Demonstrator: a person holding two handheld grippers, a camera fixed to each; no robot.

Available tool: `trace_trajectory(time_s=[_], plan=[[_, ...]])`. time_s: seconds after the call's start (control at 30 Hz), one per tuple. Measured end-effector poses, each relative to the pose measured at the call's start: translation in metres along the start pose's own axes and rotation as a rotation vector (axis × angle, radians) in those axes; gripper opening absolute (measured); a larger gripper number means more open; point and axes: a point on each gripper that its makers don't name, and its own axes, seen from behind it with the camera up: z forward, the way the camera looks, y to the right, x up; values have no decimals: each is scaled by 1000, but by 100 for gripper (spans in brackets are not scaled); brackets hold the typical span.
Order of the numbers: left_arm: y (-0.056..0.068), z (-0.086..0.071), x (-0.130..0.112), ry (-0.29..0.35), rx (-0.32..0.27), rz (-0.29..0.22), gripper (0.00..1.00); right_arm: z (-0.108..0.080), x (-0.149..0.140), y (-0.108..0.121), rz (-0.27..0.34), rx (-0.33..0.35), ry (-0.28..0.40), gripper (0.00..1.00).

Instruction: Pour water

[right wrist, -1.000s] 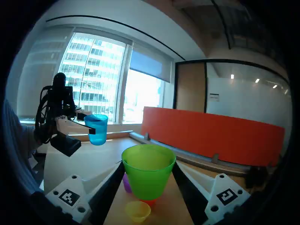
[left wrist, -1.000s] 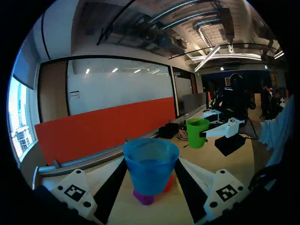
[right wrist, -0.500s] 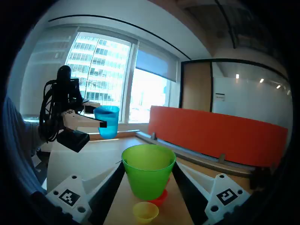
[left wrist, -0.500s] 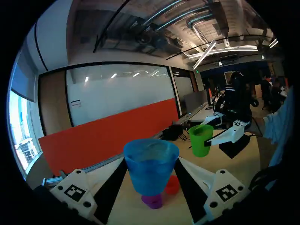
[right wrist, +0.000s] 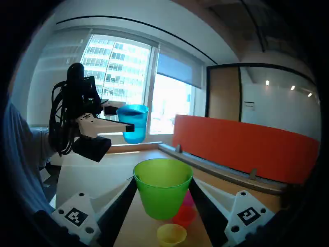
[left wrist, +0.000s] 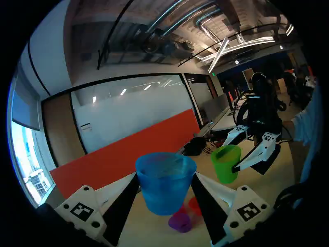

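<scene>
My left gripper (left wrist: 165, 190) is shut on a translucent blue cup (left wrist: 164, 181), held upright above the wooden table (left wrist: 148, 230). My right gripper (right wrist: 163, 193) is shut on a green cup (right wrist: 163, 185), also upright and empty as far as I can see inside. In the right gripper view the blue cup (right wrist: 133, 122) hangs up and to the left in the left gripper (right wrist: 130, 126), higher than the green cup's rim. In the left gripper view the green cup (left wrist: 225, 162) sits to the right in the right gripper (left wrist: 231, 166), slightly tilted.
Small cups stand on the table under the held ones: purple (left wrist: 179, 222) and red (left wrist: 194, 205); yellow (right wrist: 171, 234), red (right wrist: 185, 215) and pink (right wrist: 188, 199). An orange partition (right wrist: 246, 148) runs along the table's far edge. A sleeve (right wrist: 20, 164) is at the left.
The two held cups have come closer together. The blue cup has risen and moved right in the right gripper view; the left gripper view has tilted, and the green cup sits lower and nearer in it.
</scene>
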Motion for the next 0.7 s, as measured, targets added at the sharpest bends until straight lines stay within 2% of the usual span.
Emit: trace_trajectory(time_s=[0.33, 0.7], plan=[[1, 5, 16, 7, 9, 136, 84, 13, -4, -22, 2, 48, -1, 90], [4, 9, 29, 16, 20, 246, 84, 25, -7, -44, 4, 92, -1, 91]])
